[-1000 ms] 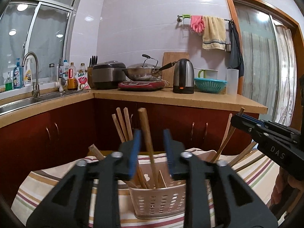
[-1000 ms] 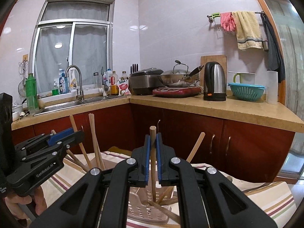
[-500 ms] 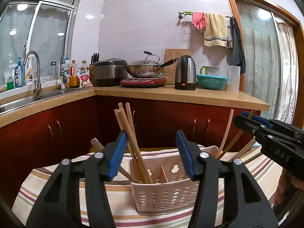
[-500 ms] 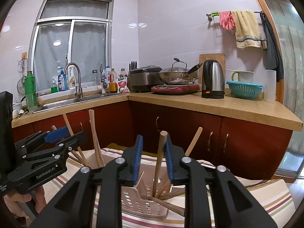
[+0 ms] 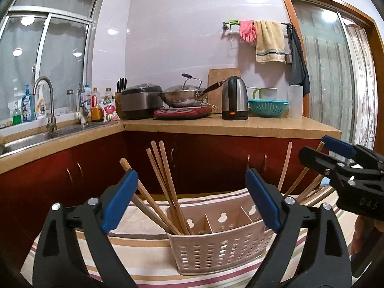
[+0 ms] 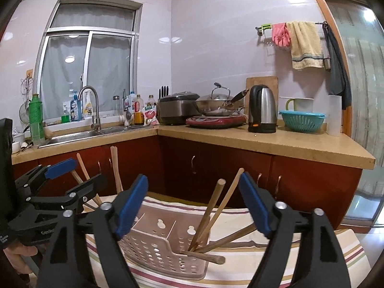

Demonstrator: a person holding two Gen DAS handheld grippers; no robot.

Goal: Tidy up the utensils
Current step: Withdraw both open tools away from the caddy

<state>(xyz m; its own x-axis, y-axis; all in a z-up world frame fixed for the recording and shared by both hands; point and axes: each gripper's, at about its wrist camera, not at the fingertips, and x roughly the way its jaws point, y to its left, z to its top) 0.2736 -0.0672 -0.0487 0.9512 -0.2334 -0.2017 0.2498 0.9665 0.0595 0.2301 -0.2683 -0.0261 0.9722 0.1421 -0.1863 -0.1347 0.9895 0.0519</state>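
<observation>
A beige perforated utensil holder [image 5: 216, 247] with several compartments stands on a striped cloth. Several wooden chopsticks [image 5: 165, 187] lean in its left compartment. In the right wrist view the holder [image 6: 165, 247] has wooden sticks [image 6: 211, 211] leaning in its right end. My left gripper [image 5: 192, 206] is open and empty above the holder. My right gripper [image 6: 194, 206] is open and empty, just behind the sticks. Each gripper shows at the other view's edge: right gripper [image 5: 348, 172], left gripper [image 6: 62, 184].
The striped cloth [image 5: 134, 252] covers the table. Behind stand dark red cabinets [image 5: 211, 163] under a wooden counter [image 5: 230, 127] with a kettle [image 5: 234, 98], a wok [image 5: 184, 96], a rice cooker [image 5: 140, 103] and a sink [image 5: 28, 139].
Both grippers opened, letting go of their wooden sticks, which now rest in the holder. Both grippers drew back and up from the holder.
</observation>
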